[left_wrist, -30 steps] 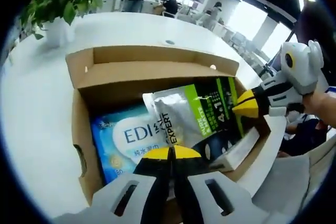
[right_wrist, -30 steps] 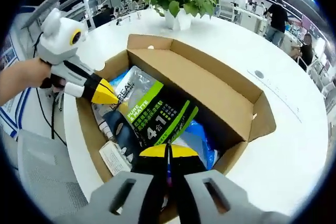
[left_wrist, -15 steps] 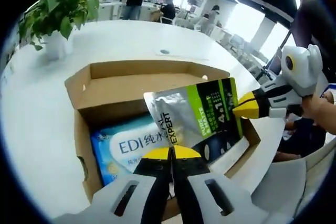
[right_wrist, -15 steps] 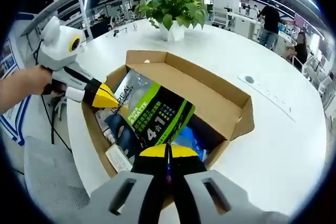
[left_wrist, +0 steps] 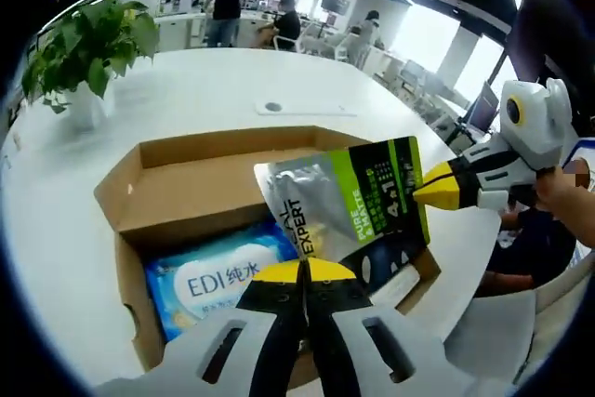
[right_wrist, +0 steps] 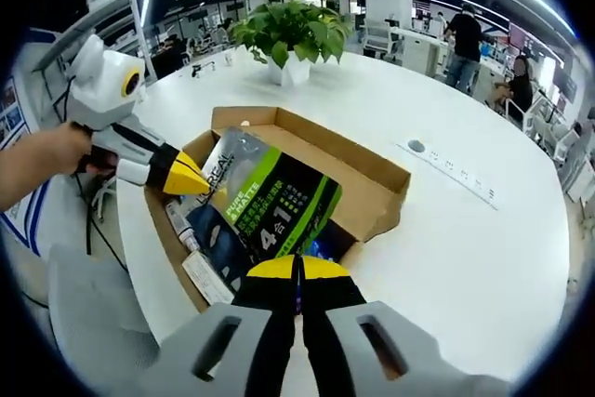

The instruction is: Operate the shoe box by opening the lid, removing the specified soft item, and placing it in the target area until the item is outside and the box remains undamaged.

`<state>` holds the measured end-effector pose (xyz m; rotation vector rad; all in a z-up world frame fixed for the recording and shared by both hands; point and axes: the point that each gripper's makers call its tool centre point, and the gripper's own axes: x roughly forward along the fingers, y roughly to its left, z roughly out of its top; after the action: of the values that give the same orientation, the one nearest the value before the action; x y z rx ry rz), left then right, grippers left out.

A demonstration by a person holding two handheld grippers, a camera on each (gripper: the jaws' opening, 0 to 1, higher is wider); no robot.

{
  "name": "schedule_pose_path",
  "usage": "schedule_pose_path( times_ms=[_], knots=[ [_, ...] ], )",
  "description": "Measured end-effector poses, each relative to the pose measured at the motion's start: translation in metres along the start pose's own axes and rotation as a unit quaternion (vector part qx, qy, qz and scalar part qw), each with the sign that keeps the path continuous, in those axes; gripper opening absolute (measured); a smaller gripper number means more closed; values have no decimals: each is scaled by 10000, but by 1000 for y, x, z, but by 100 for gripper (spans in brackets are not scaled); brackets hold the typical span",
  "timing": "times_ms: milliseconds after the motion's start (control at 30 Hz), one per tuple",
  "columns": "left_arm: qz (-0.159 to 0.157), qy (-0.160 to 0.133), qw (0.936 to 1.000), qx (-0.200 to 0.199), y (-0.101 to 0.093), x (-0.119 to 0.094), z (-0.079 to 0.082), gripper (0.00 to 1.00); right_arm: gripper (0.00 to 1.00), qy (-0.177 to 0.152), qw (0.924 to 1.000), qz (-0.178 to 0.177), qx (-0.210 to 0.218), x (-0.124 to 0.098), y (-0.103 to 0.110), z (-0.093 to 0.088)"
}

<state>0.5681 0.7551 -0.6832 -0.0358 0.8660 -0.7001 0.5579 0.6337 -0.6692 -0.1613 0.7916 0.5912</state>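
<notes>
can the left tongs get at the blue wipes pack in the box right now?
Probably not: the left tongs are shut on the green pouch, which hangs over part of the blue wipes pack. The box is open, so nothing else blocks it.

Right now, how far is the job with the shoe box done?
Done: the shoe box is open. In hand: both grippers, left and right, are shut on the green and silver pouch, holding it up over the box. Left: carry it clear and set it on the white table.
</notes>
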Motion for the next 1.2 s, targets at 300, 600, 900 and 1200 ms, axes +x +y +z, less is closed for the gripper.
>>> schedule_pose_path(
  times_ms=[300, 600, 900, 1200],
  knots=[
    [-156, 21, 9999, 58, -25, 11, 10, 0, 0, -26, 9997, -165, 156, -17, -22, -6],
    [-268, 72, 9994, 189, -47, 23, 20, 0, 0, 10, 9989, -378, 284, -31, -45, -15],
    [-442, 188, 9985, 248, -73, 40, 27, 0, 0, 105, 9974, -581, 417, -46, -70, -28],
    [-619, 373, 9961, 497, -101, 58, 31, 0, 0, 178, 9955, -753, 539, -61, -95, -41]
  ],
)
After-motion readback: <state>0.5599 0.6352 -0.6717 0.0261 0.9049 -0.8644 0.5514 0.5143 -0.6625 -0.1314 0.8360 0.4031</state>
